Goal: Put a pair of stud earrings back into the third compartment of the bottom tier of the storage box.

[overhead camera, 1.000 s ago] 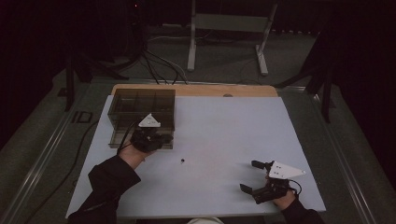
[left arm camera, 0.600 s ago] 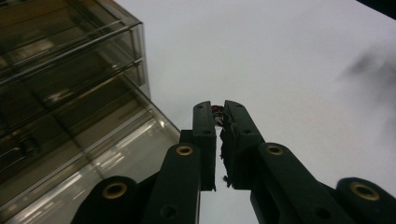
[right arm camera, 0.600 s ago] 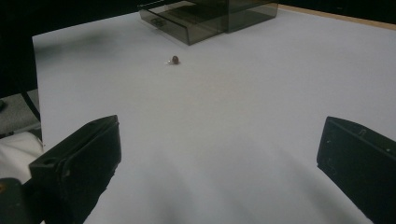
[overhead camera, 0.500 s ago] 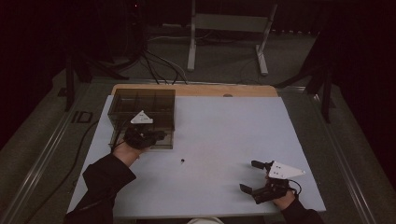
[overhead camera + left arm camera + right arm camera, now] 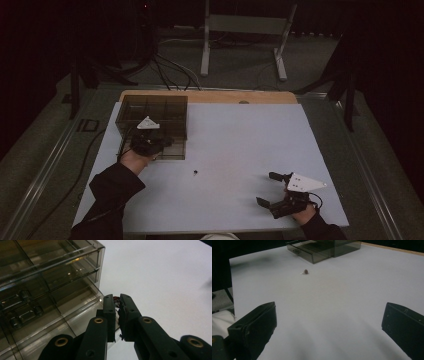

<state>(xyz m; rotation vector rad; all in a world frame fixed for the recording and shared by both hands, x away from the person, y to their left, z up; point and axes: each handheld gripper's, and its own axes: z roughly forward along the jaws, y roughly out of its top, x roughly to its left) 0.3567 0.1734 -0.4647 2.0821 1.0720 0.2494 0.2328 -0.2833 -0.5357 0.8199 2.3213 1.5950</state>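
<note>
Between the jaws, a small reddish-brown piece

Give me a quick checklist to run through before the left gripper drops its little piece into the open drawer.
1. Left gripper shut on the small dark part: ok, it shows between the jaw tips.
2. Drawer of the smoky plastic organizer pulled out: ok.
3. Jaw tips over a drawer compartment: cannot tell; they sit near its front corner, at the edge.
4. Target compartment has room: ok, the near one looks bare; small parts lie in another, farther in.
5. Right gripper out of the way: ok, open and far off across the table.
6. Loose bead on the table waiting: ok.
</note>
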